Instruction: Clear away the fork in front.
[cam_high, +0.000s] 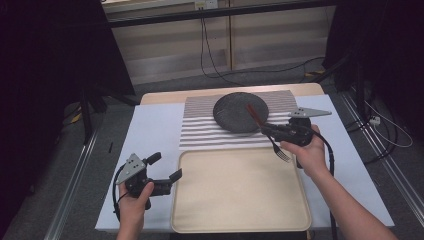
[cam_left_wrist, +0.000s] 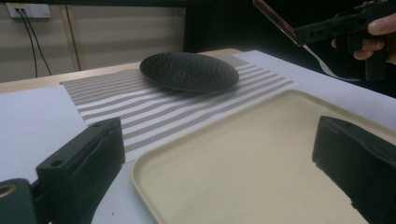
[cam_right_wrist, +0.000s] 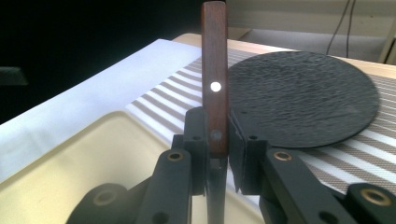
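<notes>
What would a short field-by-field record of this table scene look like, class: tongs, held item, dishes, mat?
right tongs: shut on fork by its wooden handle, above the table
left tongs: open, nothing between them
plate: dark, round, on striped mat
tray: beige, nothing on it, near side of the mat

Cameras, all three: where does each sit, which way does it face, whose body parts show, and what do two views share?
High view: above the person's side, looking forward and down on the table; both forearms show, with the left hand-held gripper and the right hand-held gripper.
Left gripper view: low by the tray, facing the plate; own open jaws, far fingers.
Right gripper view: along jaws shut on the fork, toward the plate.
Shared: plate, striped mat, tray.
</notes>
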